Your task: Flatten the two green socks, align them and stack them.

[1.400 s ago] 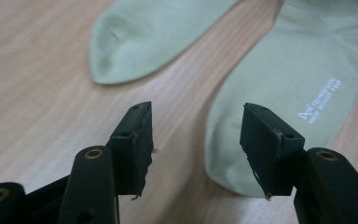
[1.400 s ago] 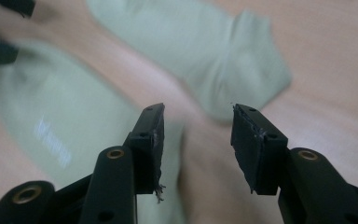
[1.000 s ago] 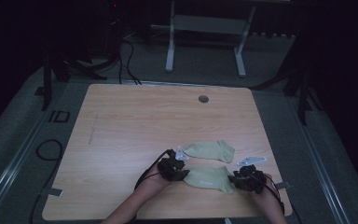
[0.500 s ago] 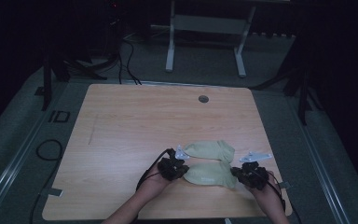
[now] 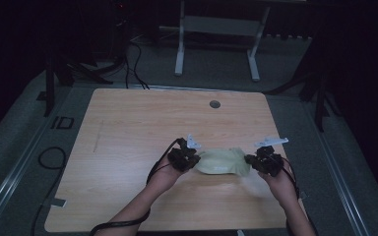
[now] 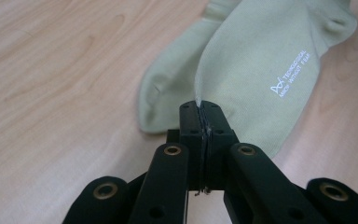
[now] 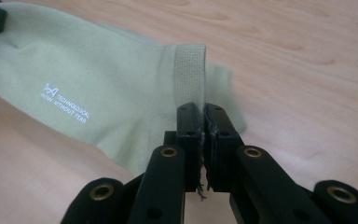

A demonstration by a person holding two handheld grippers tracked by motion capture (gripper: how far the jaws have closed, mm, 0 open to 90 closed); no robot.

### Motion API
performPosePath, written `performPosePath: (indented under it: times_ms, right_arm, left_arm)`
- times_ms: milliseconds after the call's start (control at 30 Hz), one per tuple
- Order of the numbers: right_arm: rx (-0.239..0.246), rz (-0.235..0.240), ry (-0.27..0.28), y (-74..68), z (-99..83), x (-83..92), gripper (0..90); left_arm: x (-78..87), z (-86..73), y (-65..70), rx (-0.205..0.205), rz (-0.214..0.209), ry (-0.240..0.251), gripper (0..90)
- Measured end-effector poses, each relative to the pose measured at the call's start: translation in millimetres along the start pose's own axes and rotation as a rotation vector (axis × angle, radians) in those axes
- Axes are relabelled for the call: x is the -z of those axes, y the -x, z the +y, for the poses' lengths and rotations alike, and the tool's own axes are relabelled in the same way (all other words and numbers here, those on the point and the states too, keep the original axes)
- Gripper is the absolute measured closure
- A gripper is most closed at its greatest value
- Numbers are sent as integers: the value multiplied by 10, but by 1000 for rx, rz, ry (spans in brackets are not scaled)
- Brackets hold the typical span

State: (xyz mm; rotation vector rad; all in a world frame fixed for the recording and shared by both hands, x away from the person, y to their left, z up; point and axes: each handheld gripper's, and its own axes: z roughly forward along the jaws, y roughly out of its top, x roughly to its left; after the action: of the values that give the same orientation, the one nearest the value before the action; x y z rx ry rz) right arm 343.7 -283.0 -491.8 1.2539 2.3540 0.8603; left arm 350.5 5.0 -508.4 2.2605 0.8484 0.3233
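While both grippers pinch opposite ends of the pale green knit sock [image 5: 221, 162], the fabric hangs stretched between them, low over the near half of the light wooden surface [image 5: 128, 128]. The left gripper [image 6: 199, 108] has its fingers clenched on the toe-end edge; a thin fold of cloth rises from between them. The right gripper [image 7: 202, 112] has its fingers clamped on the ribbed cuff band [image 7: 189, 70]. Gripping at both ends keeps the sock taut and flat, which likely serves to lay it squarely onto a second pale green sock [image 6: 168, 98] resting on the surface just beneath and partly covered. White printed lettering [image 7: 65, 109] faces up, so the held sock is not twisted.
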Motion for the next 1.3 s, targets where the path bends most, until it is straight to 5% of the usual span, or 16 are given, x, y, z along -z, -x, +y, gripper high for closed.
performPosePath:
  times_ms: [300,667,867,1067,1200,1300]
  right_arm:
    - [-40,-13,-66,183,140,-313,856]
    - [-76,-23,-141,270,18,-630,809]
    - [-67,-30,-120,244,53,-579,603]
    - [-66,13,-63,196,114,-461,419]
    - [-55,25,-18,117,145,-411,349]
    - [-63,72,-44,92,152,-415,248]
  left_arm:
    - [-306,85,-180,17,30,-49,882]
    - [-556,52,-223,38,46,-91,861]
    - [-519,48,-228,61,74,-72,471]
    - [-324,30,-253,106,64,21,245]
    - [-219,5,-211,94,59,45,176]
    - [-150,-44,-182,79,68,79,159]
